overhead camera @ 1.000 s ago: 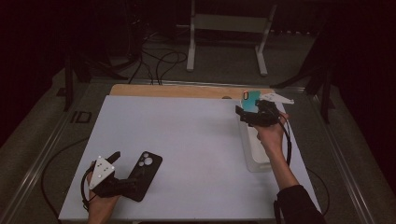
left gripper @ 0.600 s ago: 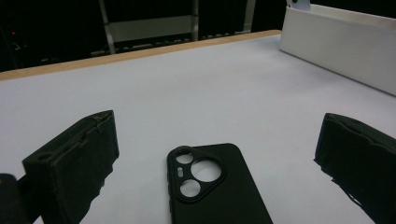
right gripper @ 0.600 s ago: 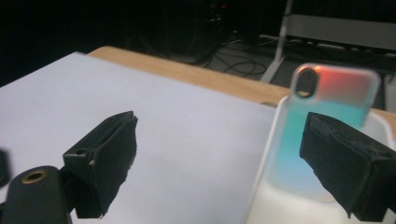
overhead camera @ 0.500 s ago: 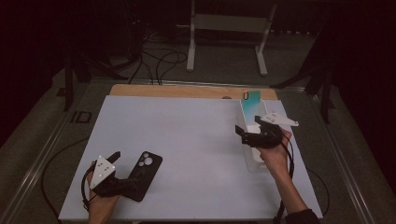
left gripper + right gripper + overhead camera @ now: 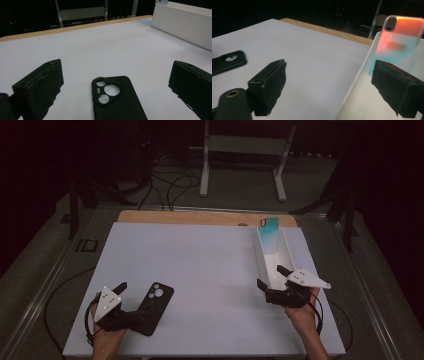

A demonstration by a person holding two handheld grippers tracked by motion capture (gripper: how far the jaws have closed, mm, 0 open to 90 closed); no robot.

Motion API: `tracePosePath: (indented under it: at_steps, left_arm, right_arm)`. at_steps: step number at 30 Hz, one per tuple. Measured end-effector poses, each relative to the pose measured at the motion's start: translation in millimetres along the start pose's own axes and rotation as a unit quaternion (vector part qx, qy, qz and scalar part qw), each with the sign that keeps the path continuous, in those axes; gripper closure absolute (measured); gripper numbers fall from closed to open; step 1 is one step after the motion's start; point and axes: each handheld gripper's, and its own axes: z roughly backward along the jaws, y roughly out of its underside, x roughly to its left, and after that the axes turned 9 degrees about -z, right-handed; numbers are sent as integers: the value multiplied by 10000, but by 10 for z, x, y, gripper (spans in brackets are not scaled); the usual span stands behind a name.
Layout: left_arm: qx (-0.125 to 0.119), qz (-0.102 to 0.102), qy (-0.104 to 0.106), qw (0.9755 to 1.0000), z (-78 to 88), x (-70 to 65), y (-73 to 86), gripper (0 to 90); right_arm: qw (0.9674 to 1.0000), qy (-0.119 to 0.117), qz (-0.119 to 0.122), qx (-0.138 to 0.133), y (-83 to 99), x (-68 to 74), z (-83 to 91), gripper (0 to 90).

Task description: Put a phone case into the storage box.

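High view shows two phone cases: one black case (image 5: 152, 307) flat at the near left of the white table (image 5: 200, 270), and one teal-and-orange case (image 5: 268, 233) leaning upright at the far end of a single white tray (image 5: 289, 254) on the right. Left gripper (image 5: 131, 305) rests low, jaws wide on either side of the black case's near end. Right gripper (image 5: 270, 279) hovers at the tray's near end, jaws wide, empty.
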Motion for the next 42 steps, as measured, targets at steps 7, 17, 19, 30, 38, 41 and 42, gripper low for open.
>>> tracePosePath:
  at_steps: [7, 17, 19, 30, 38, 41, 42]
  left_arm:
    - [64, -78, -16, 9999, 4, -20, -18, 0]
    - [237, -62, 36, 9997, -10, -24, -5, 0]
    - [303, -63, 40, 9995, -20, -28, -3, 0]
    - [1084, 85, 93, 9940, -150, -22, -15, 0]
    - [2031, -47, 346, 9785, -345, -93, 11, 0]
    - [2269, -57, 404, 9731, -391, -123, 41, 0]
    - [2453, -69, 414, 9685, -422, -144, 59, 0]
  right_arm:
    - [9996, -28, -128, -267, 175, 2, 209, 122]
    - [9991, 113, -133, -388, 292, -25, 298, 125]
    - [9991, 132, -121, -389, 298, -24, 295, 126]
    - [9992, 70, -159, -350, 300, -9, 276, 126]
    - [9991, 59, -225, -355, 286, -24, 275, 126]
    - [9990, 64, -240, -360, 286, -38, 278, 126]
    - [9990, 67, -251, -359, 287, -45, 278, 125]
